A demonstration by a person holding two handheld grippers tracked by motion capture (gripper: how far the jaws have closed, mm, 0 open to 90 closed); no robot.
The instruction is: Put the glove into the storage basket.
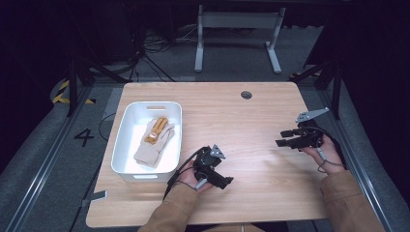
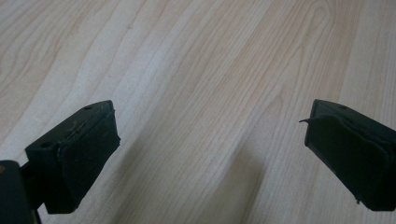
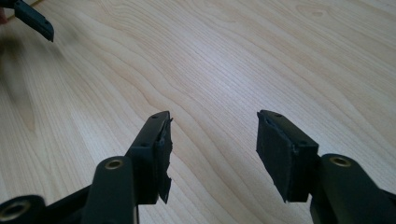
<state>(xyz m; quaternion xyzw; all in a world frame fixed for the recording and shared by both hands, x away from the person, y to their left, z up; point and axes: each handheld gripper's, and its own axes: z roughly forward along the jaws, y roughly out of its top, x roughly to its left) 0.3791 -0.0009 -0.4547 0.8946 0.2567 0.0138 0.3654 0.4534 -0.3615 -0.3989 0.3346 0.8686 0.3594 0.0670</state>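
Nearest to the camera are my sleeves and my two hands, both low over the wooden table (image 1: 251, 121). To the left of my left claw (image 1: 225, 181) stands the white bin (image 1: 126, 140), and the beige and orange glove (image 1: 154, 140) lies inside it. My right claw (image 1: 284, 137) is well apart from the bin, on the far side. Both claws are released, jaws wide, holding nothing. I judge the glove is put away and I am resting. A next move would need a new thing to grasp.
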